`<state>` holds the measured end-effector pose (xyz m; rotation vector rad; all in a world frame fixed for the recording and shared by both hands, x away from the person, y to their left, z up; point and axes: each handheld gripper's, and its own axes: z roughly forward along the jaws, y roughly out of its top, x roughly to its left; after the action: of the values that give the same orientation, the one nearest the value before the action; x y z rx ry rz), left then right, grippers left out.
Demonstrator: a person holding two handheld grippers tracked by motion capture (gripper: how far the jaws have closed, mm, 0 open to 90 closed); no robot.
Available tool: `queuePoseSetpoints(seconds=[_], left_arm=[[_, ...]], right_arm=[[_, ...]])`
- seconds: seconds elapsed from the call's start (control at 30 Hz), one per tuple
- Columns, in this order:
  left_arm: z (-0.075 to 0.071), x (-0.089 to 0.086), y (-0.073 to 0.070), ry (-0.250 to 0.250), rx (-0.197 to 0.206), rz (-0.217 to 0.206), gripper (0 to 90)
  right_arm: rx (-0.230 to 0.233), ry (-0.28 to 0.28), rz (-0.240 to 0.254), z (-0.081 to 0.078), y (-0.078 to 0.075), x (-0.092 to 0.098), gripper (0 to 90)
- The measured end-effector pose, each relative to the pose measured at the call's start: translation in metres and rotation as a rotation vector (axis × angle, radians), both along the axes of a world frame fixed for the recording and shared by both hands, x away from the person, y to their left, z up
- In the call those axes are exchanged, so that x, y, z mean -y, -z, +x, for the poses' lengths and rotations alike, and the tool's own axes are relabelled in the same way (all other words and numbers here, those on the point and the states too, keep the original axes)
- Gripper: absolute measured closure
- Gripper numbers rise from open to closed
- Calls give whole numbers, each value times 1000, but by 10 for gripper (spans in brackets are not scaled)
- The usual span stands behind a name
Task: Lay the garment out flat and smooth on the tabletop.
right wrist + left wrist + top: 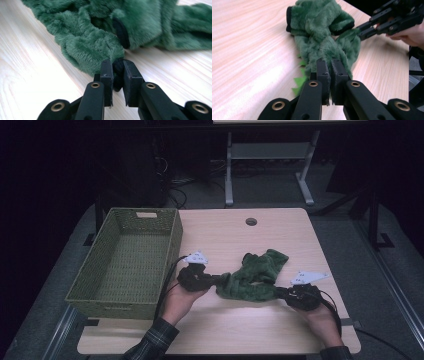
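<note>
A fuzzy green garment with black trim lies crumpled on the wooden table, a little right of centre. My left gripper is shut on the garment's left end; in the left gripper view the green fleece is pinched between the two jaws. At the garment's lower right end, my right gripper is shut on a black-trimmed edge, with the green pile bunched just beyond. The right gripper also shows at the top right of the left gripper view, holding the far end.
A green woven basket stands along the table's left side, its inside bare. A round cable hole sits near the table's far edge. Beyond the table are metal table legs and dark floor.
</note>
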<state>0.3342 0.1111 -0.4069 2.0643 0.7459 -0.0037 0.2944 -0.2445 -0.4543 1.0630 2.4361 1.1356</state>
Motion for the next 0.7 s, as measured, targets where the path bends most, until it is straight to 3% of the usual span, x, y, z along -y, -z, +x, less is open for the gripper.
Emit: queuePoseSetpoints(seconds=[0.37,0.5,0.6,0.7], left_arm=[[-8,-2,24,-2,-61,68,867],[-6,-1,33,-13,-84,95,844],[-5,-4,31,-30,-78,97,744],[-7,-9,20,-45,-56,78,682]], right_arm=[[-37,54,0,-8,2,28,798],[-47,53,-43,-7,6,27,797],[-37,55,-54,-7,6,25,753],[-27,70,-33,-8,3,29,686]])
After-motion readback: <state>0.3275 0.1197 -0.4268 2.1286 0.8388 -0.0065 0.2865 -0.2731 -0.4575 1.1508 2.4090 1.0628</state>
